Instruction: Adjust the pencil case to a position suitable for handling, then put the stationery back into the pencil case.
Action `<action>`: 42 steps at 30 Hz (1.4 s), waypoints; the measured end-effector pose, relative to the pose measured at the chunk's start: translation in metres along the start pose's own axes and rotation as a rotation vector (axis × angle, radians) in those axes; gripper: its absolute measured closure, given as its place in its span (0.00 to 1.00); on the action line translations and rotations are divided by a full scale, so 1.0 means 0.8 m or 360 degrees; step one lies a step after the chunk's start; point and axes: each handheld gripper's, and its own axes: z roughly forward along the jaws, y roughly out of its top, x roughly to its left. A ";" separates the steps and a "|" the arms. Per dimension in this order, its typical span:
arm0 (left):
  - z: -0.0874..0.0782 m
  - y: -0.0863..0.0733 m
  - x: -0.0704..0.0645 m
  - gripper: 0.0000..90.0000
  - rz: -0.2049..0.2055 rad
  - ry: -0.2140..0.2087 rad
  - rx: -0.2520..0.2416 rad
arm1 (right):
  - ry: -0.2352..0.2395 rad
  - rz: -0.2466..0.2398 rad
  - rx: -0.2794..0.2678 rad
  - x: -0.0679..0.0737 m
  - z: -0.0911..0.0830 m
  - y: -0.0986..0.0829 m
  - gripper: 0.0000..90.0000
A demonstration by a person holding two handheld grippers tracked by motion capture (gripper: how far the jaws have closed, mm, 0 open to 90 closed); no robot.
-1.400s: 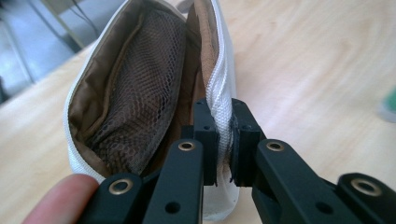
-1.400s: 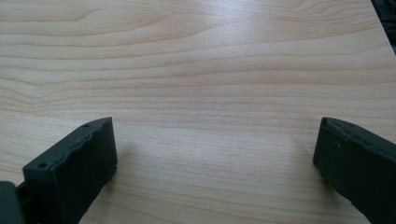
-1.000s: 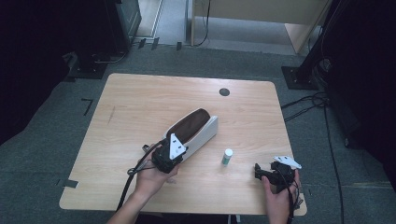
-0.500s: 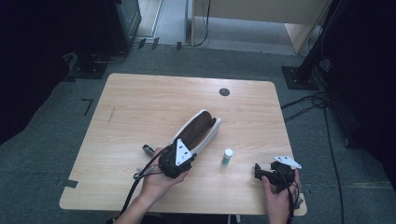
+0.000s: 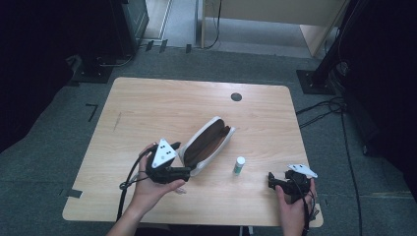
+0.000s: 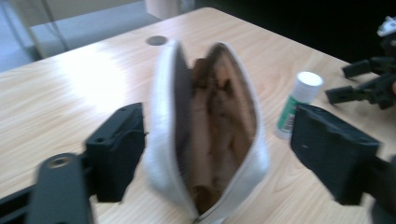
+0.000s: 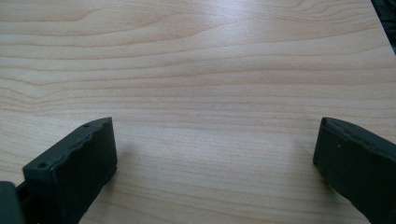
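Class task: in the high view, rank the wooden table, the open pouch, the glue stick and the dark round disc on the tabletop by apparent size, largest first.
1. Wooden table
2. Open pouch
3. Glue stick and dark round disc: these look about alike, so I will not rank them.

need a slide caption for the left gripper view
Open hand-held gripper straddling an unzipped white pouch with a brown lining, a glue stick standing to one side on the wooden table.
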 end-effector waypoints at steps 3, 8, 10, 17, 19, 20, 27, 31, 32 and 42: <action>-0.018 -0.006 0.019 0.14 -0.0038 0.0055 0.0022 | 0.0000 0.0000 -0.0001 0.000 0.000 0.000 0.00; -0.038 -0.022 0.039 0.08 -0.0112 0.0125 0.0023 | 0.0000 0.0000 -0.0001 0.000 0.000 0.000 0.00; -0.050 -0.036 0.055 0.03 -0.0175 0.0166 0.0036 | 0.0000 -0.0001 -0.0001 0.000 0.000 0.000 0.00; -0.077 -0.074 0.085 0.00 -0.0282 0.0288 0.0066 | -0.0001 0.0000 -0.0001 0.000 0.000 0.000 0.00; -0.083 -0.087 0.092 0.00 -0.0300 0.0328 0.0077 | -0.0001 0.0000 0.0000 0.000 0.000 0.000 0.00; -0.083 -0.087 0.092 0.00 -0.0300 0.0328 0.0077 | -0.0001 0.0000 0.0000 0.000 0.000 0.000 0.00; -0.097 -0.156 0.117 0.00 -0.0422 0.0477 0.0225 | 0.0021 -0.0014 0.0006 0.001 0.000 0.000 0.00; -0.097 -0.183 0.126 0.00 -0.0462 0.0516 0.0277 | 0.0012 -0.0017 0.0001 0.000 0.002 0.002 0.00; -0.095 -0.187 0.127 0.00 -0.0469 0.0525 0.0290 | 0.0032 -0.0030 0.0005 0.001 0.002 0.003 0.00; -0.095 -0.204 0.148 0.00 -0.0480 0.0658 0.0408 | 0.0221 -0.0005 -0.0111 0.021 -0.012 0.009 0.15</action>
